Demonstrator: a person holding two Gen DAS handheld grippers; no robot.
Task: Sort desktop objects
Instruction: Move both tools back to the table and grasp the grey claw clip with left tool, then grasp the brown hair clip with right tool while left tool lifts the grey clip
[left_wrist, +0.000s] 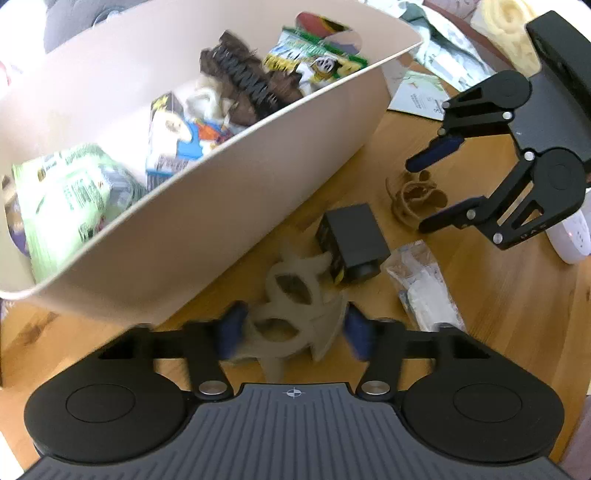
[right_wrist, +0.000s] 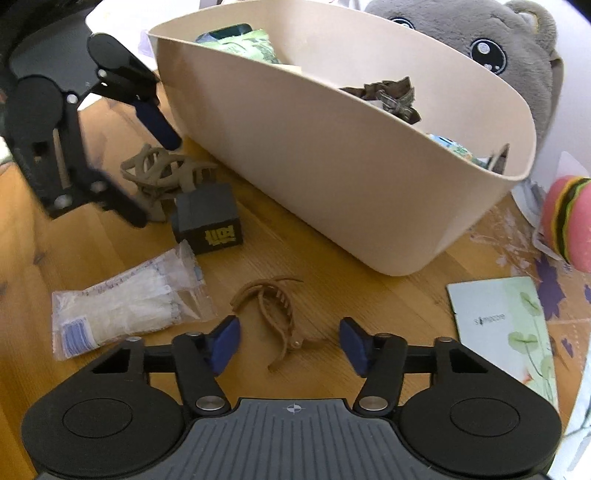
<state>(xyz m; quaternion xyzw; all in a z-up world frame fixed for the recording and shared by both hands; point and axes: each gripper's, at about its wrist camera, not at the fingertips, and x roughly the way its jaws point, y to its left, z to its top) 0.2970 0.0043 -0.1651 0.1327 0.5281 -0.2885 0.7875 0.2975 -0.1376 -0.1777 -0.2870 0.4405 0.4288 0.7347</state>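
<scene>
Left gripper (left_wrist: 293, 334): fingers spread wide on either side of the pale hair claw (left_wrist: 291, 314), pads not yet pressing it as far as the blurred left wrist view shows; it should close slowly and squarely across the body, since the curved teeth could twist out.

Right gripper (right_wrist: 290, 341): also wide, empty, straddling the brown hair claw (right_wrist: 275, 314) that lies on the wooden table (right_wrist: 369, 306); it should drop lower before it closes, so the pads meet the hinge end rather than the thin prongs.

Plastic packet (right_wrist: 125, 306): just beside the right gripper's left finger (keep that finger off it when closing).

Black box (right_wrist: 208, 218): touching or nearly touching the pale claw; lift the claw straight up to avoid dragging it.

Beige bin (right_wrist: 332, 166): beyond both claws, already holding snack packs and a dark hair claw (left_wrist: 240, 81); likely the drop point, so carry over the near rim, not into it.

Card (right_wrist: 502, 328): right of the bin, untouched.
</scene>
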